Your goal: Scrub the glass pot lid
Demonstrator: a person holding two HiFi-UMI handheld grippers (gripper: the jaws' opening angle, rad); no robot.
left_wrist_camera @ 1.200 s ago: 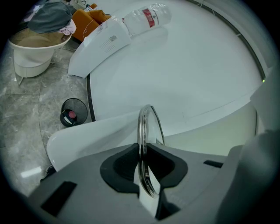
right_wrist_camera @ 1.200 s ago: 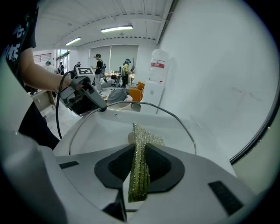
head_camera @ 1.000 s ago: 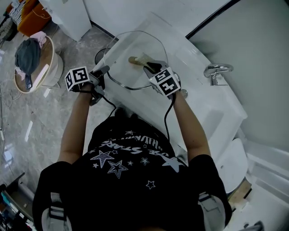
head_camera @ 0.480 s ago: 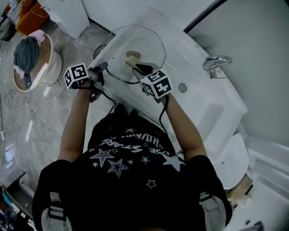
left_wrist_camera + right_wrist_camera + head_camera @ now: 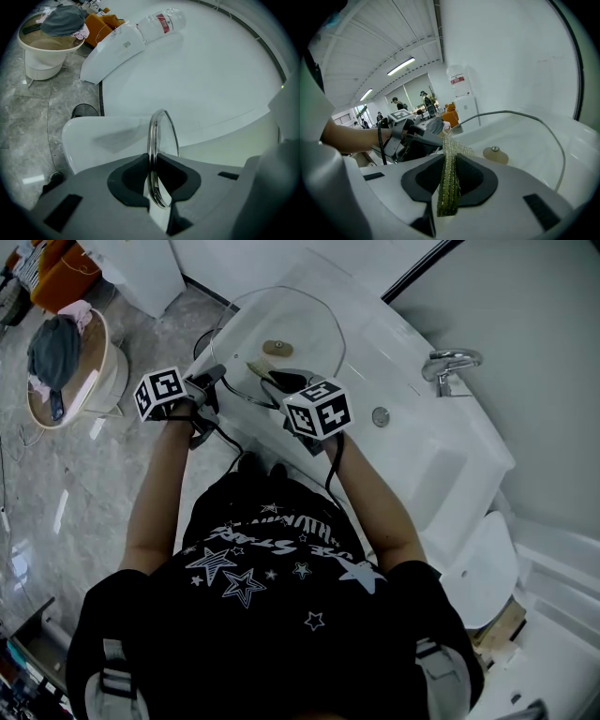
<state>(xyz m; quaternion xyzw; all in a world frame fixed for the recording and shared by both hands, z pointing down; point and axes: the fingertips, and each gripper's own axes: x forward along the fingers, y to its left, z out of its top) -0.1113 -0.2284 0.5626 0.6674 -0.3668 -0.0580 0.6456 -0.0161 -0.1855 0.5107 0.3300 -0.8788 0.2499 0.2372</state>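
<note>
While you hold the glass pot lid (image 5: 302,322) tilted above the white tub (image 5: 412,456), your left tongs (image 5: 220,374) are clenched on its metal rim at about 8 o'clock of the disc. The left gripper view shows that rim edge-on, pinched between the dark pads (image 5: 129,180). Your right tongs (image 5: 279,382) are clamped on a green-gold scrub pad (image 5: 449,183), whose free end reaches toward the glass near 6 o'clock, just below the tan knob (image 5: 277,347) at the lid's centre. Whether the pad actually touches the glass cannot be told from any view. The tap (image 5: 448,367) stands well apart at 3 o'clock. By the look of it, the scrubbing step is under way, with the pad working the near part of the lid beside your left grip. The next move likely calls for pressing the pad flat and sweeping it toward 12 o'clock past the knob, while your left hand braces the rim so the thin edge does not twist out of the pads.
</note>
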